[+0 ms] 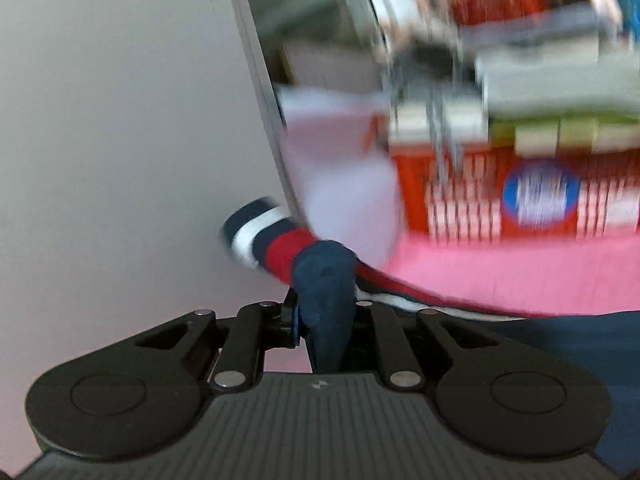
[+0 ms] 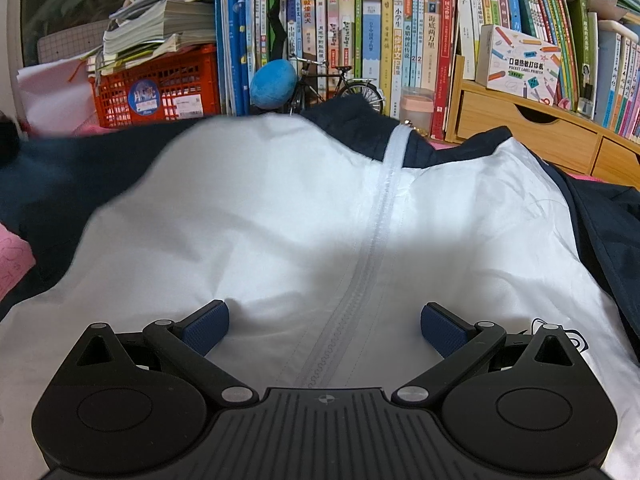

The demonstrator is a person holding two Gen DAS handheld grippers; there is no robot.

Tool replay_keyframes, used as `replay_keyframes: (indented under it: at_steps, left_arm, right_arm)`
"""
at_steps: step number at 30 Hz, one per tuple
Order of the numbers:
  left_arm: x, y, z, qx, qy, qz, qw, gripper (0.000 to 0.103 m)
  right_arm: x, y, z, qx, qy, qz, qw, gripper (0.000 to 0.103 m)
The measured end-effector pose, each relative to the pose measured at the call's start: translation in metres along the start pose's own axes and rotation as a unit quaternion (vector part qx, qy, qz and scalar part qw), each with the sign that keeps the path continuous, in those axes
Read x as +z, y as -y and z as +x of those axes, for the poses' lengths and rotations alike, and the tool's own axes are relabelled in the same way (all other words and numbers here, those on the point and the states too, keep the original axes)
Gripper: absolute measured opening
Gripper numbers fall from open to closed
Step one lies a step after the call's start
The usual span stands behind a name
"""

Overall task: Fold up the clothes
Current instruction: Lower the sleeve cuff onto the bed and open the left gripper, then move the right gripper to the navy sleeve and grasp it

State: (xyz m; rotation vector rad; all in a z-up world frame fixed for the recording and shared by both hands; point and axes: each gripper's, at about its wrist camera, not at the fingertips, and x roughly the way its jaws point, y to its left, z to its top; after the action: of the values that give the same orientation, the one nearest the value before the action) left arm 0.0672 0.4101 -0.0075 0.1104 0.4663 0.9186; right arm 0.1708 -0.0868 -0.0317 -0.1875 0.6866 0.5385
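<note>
A navy jacket with a white lining [image 2: 280, 216] and a white zipper [image 2: 372, 248] lies spread on the pink surface in the right wrist view. My right gripper [image 2: 324, 328] hovers just above the lining, open, its blue pads [image 2: 206, 326] on either side of the zipper with nothing between them. In the blurred left wrist view my left gripper [image 1: 324, 300] is shut on a bunch of navy cloth, the jacket's sleeve [image 1: 324, 280]. The sleeve's striped cuff [image 1: 264, 236], navy, white and red, sticks out to the left beyond the fingers.
A red crate [image 2: 160, 92] stacked with papers stands at the back left. Behind the jacket stand rows of books [image 2: 380, 40], a blue ball [image 2: 274, 84], a model bicycle [image 2: 340, 84] and a wooden drawer unit [image 2: 520, 128]. A pale wall [image 1: 120, 140] fills the left.
</note>
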Motion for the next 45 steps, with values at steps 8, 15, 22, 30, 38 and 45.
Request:
replay_keyframes:
  at_steps: [8,15,22,30,38,45]
  left_arm:
    - [-0.020,0.027,0.022,0.041,-0.099,0.087,0.9904,0.057]
    - [-0.005,-0.025,0.003,-0.030,-0.115,-0.046,0.9919,0.079]
    - [0.020,-0.042,-0.055,-0.074,-0.067,-0.127,0.9869,0.082]
    - [0.037,0.057,-0.161,-0.294,0.007,-0.062,0.9537,0.082]
    - [0.011,0.230,-0.189,-0.364,-0.010,0.052,0.9298,0.082]
    - [-0.019,0.273,-0.175,-0.316,-0.055,0.109,0.9410,0.095]
  right_arm:
    - [0.000,0.000,0.000,0.000,0.000,0.000,1.000,0.103]
    - [0.001,0.000,0.000,0.001,-0.001,0.000,1.000,0.103]
    - [0.001,0.000,0.000,0.002,-0.001,0.000,1.000,0.103]
    - [0.001,0.004,-0.010,-0.008,0.015,0.001,1.000,0.103]
    - [0.007,0.036,-0.057,-0.091,0.099,-0.003,0.991,0.100]
    - [0.076,0.110,-0.007,-0.261,0.085,-0.066,0.959,0.086]
